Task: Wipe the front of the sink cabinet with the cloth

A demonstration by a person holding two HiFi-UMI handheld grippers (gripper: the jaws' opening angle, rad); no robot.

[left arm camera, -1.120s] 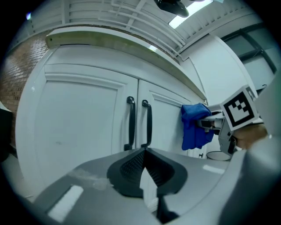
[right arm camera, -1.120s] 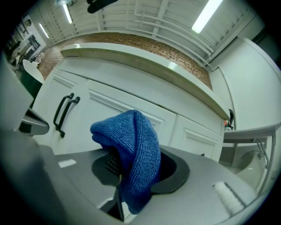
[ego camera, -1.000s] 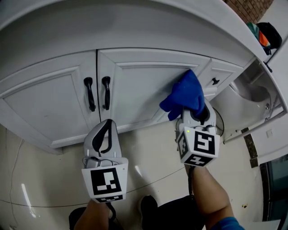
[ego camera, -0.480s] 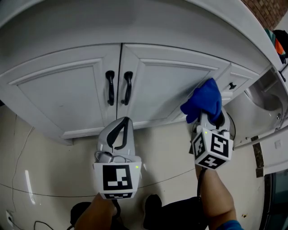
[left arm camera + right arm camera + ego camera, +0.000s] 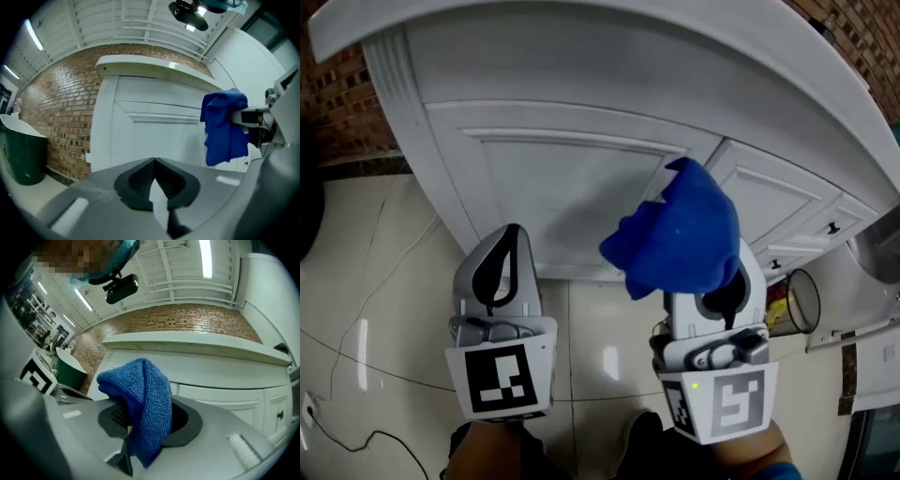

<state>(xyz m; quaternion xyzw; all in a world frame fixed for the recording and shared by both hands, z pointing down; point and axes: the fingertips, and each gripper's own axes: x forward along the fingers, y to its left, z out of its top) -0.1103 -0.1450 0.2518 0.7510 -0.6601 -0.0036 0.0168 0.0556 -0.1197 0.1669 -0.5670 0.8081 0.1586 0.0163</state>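
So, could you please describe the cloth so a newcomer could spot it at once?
Find the white sink cabinet, then the right gripper held in front of it. Clamped in that gripper's tongs and flopping over them is the cloth: bright blue, soft and fuzzy, unlike the hard white cabinet behind it.

There are two grippers, the left gripper point(image 5: 509, 242) and the right gripper point(image 5: 719, 296), one blue cloth point(image 5: 680, 234), one white sink cabinet point(image 5: 581, 178), one dark drawer knob point(image 5: 832, 228) and one green bin point(image 5: 23, 157).
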